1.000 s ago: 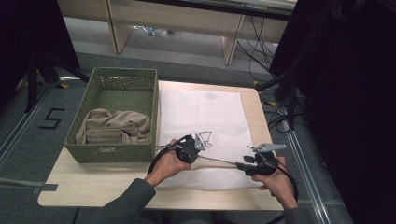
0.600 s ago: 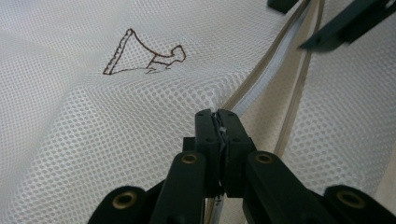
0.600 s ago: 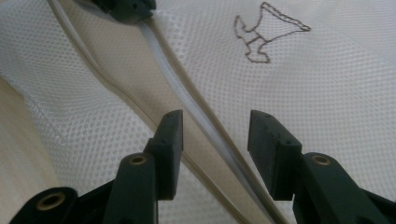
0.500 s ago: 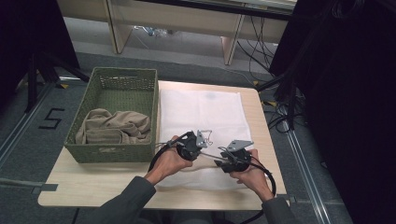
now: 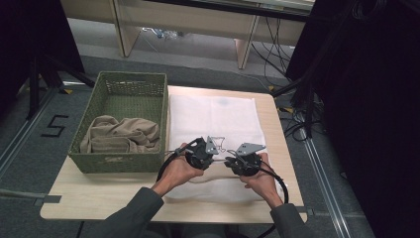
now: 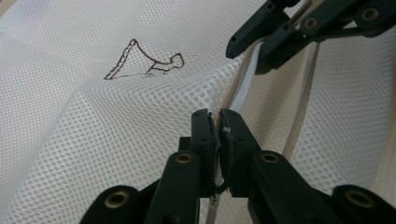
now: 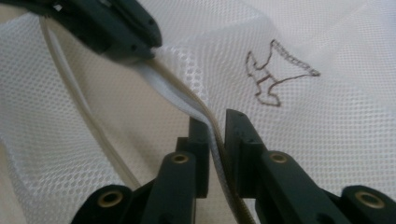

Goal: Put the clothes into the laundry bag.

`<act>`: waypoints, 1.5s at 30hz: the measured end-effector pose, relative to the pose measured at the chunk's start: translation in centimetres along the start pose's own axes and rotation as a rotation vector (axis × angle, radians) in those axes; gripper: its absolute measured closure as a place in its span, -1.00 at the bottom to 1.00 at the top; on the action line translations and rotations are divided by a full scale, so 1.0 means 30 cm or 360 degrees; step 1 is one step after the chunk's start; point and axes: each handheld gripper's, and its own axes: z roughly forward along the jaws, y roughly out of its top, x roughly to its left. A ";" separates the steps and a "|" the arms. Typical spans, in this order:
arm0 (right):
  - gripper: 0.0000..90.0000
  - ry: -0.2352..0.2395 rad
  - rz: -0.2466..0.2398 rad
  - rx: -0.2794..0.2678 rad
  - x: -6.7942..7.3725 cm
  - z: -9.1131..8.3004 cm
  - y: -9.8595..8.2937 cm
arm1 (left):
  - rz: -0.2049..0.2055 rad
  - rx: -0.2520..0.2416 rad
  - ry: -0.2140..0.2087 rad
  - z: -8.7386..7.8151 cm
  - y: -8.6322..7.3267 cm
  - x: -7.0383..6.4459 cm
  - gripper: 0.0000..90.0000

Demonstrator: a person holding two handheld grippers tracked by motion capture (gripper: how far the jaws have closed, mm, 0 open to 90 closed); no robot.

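Left gripper [image 6: 218,135]: jaws pinched almost flat together on the zipper edge [image 6: 243,86] of a white mesh laundry bag [image 5: 213,119], so it's clamping the bag's edge, best guess to anchor it.

Right gripper [image 7: 215,135]: jaws narrow, closed around the same pale zipper tape [image 7: 187,95], which runs right between the two fingers. It sits just beside the left one over the near middle of the bag in the high view, tips nearly meeting. Looks like one side holds and the other works the opening, though I can't make out a slider.

Why so close: pinching the same strip near one spot keeps floppy mesh taut enough to handle. That's my read anyway.

Mesh bag: lies flat on the table [image 5: 99,193], right of the basket, covering most of that half. Fine honeycomb netting, thin and see-through, rumples up where it's lifted.

Embroidery [image 6: 144,60]: small brown stitched outline on the mesh, some animal shape maybe, just beyond the jaws.

Basket [image 5: 124,163]: green woven, rectangular, touching or just beside the bag's left edge.

Beige cloth [image 5: 121,136]: soft and crumpled, piled in the near end of the basket, probably what goes into the bag.
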 end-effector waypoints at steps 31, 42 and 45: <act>0.87 -0.0053 -0.0010 -0.0009 -0.044 -0.038 0.092 | -0.0116 -0.0096 0.0141 -0.331 -0.182 0.036 -0.22; 0.87 -0.0060 -0.0011 -0.0002 -0.040 -0.039 0.093 | -0.0172 -0.0089 0.0234 -0.450 -0.237 0.134 -0.30; 0.87 -0.0060 -0.0012 0.0006 -0.039 -0.038 0.092 | -0.0230 -0.0092 0.0273 -0.475 -0.265 0.178 -0.30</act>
